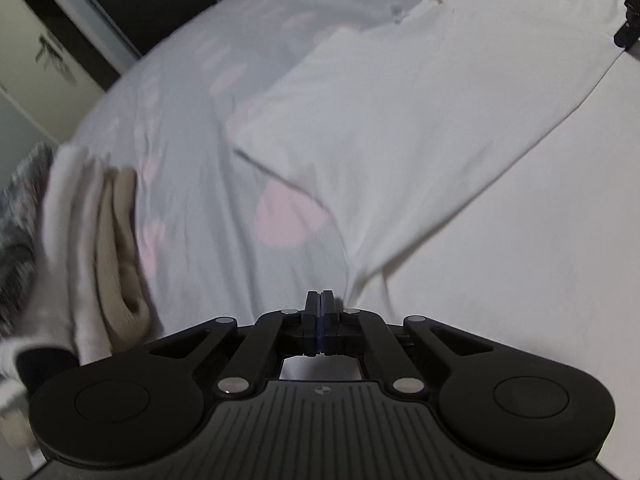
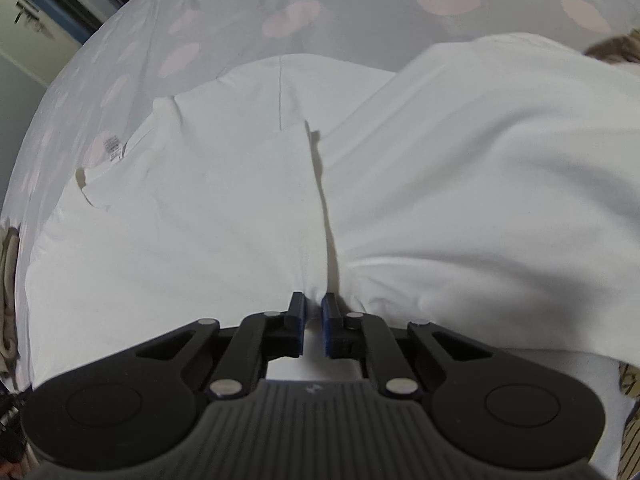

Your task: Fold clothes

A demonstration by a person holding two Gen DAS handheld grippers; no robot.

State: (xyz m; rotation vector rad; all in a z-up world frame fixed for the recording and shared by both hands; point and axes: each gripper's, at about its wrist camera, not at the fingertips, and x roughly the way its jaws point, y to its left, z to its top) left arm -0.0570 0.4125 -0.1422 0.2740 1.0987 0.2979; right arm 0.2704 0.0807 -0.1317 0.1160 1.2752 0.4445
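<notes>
Directly ahead of both grippers lay a white garment [image 2: 224,208], spread over a grey bedsheet [image 2: 224,4] dotted with pink spots. At the right gripper [image 2: 313,304], a raised fold of the white cloth ran straight away from the fingertips, and the two jaws stood only a narrow gap apart with that bunched fold between them, pinching it. To its upper left, a printed label [image 2: 113,149] showed at the garment's edge.

From the left gripper [image 1: 320,300], the same white garment [image 1: 420,120] stretched ahead and to the right, one corner gathered down toward the fingertips. Its jaws were pressed fully together; whether cloth was caught between them could not be told. Well to its left, a stack of folded clothes [image 1: 116,248], white and beige, sat on the bedsheet [image 1: 192,128], blurred. Far ahead on the right, the other gripper's dark edge showed.
</notes>
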